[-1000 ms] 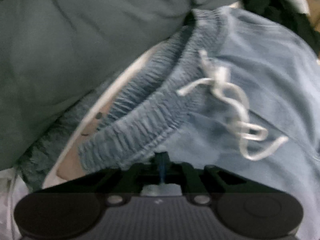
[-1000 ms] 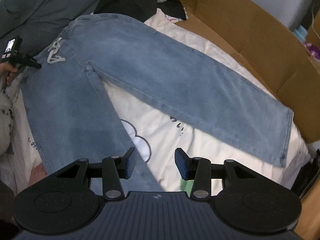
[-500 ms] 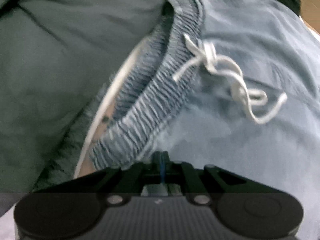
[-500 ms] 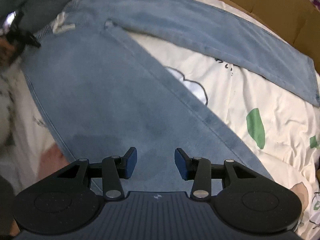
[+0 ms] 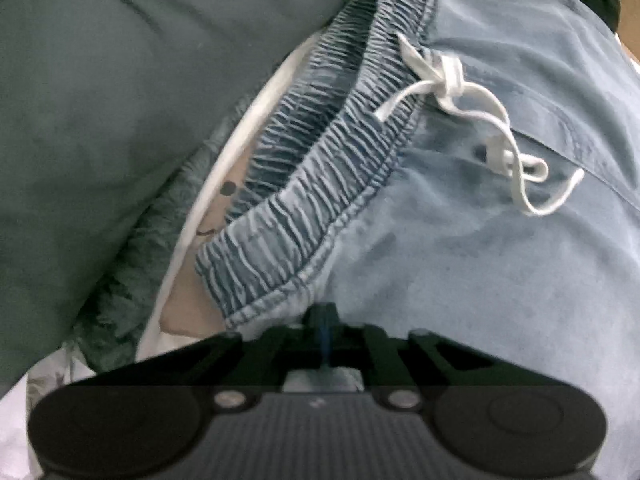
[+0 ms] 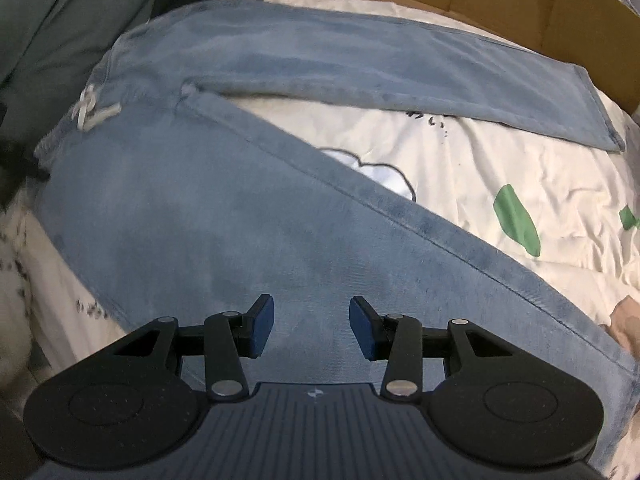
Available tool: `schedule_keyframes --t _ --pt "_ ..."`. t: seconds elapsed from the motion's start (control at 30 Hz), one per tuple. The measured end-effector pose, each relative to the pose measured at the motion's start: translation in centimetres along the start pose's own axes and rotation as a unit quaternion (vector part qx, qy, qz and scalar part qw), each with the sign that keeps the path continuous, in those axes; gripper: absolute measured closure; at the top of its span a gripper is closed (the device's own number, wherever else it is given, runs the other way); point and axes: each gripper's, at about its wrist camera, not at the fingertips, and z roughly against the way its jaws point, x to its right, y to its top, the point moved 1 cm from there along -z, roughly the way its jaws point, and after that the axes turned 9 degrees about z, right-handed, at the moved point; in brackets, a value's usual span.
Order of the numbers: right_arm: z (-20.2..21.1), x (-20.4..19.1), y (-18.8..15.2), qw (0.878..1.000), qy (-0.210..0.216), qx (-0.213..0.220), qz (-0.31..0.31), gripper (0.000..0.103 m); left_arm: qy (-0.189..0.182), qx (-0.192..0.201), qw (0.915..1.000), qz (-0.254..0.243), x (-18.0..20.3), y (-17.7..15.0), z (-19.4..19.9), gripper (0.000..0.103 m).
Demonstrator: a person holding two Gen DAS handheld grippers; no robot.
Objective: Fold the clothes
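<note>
A bed with a grey blanket fills the left wrist view. On it lie blue jeans, with the stretchy waistband and white drawstring just ahead. The left tool is squeezed shut, pinching the jeans right below the waistband corner.

In the right wrist view, the bed's cream sheet has clouds and green shapes. The jeans spread in a V, the waist far left, each leg running off to the right. The right tool is half open over the near leg, holding nothing. This hand is closer to that leg.
</note>
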Motion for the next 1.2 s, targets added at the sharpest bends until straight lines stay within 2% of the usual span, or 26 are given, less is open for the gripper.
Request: schedule_keyframes --t 0.1,0.17,0.27,0.3,0.33,0.4,0.53,0.67,0.73,1.0,1.13,1.2 --pt "0.1 -0.5 -0.4 1.000 -0.005 -0.007 0.009 0.054 0.018 -0.001 0.9996 -0.020 1.0 -0.1 0.6 0.100" --pt "0.4 -0.6 -0.6 1.000 -0.006 -0.008 0.007 0.054 0.025 -0.009 0.9996 -0.014 1.2 -0.2 1.3 0.096" --pt "0.9 -0.6 -0.8 1.000 -0.006 -0.011 0.006 0.054 0.008 0.003 0.9997 0.022 0.7 -0.4 3.4 0.077" --pt "1.0 -0.5 -0.8 1.000 -0.004 -0.012 0.005 0.054 0.006 0.010 0.9995 0.030 0.6 -0.7 4.1 0.065" --pt "1.1 -0.4 -0.9 1.000 -0.002 -0.012 0.005 0.054 0.006 0.015 0.9993 0.035 0.5 -1.0 4.7 0.062" --pt "1.2 -0.4 -0.8 1.000 0.002 -0.014 0.008 0.054 0.002 0.023 0.9988 0.044 0.5 -1.6 5.9 0.062" --pt "1.2 -0.9 -0.8 1.000 0.007 -0.010 0.015 0.054 -0.026 0.013 0.9957 0.088 0.3 -3.3 7.0 0.062" --pt "1.0 -1.8 -0.8 0.999 0.012 -0.010 0.031 0.054 -0.042 -0.001 0.9898 0.136 0.7 -4.9 6.3 0.062" --pt "0.8 -2.2 -0.7 0.999 0.010 -0.009 0.045 0.054 -0.052 -0.011 0.9854 0.162 -0.1 -6.7 7.2 0.063" --pt "-0.7 -3.0 -0.6 0.998 0.024 -0.011 0.054 0.054 -0.052 -0.021 0.9794 0.194 -2.2 -9.4 5.3 0.063" --pt "-1.3 -3.2 -1.2 0.998 0.030 -0.016 0.052 0.054 -0.071 -0.029 0.9696 0.232 -3.4 -10.3 4.0 0.066" --pt "-1.6 -3.2 -1.5 0.998 0.033 -0.021 0.048 0.054 -0.090 -0.017 0.9631 0.253 -3.8 -10.4 4.0 0.068"
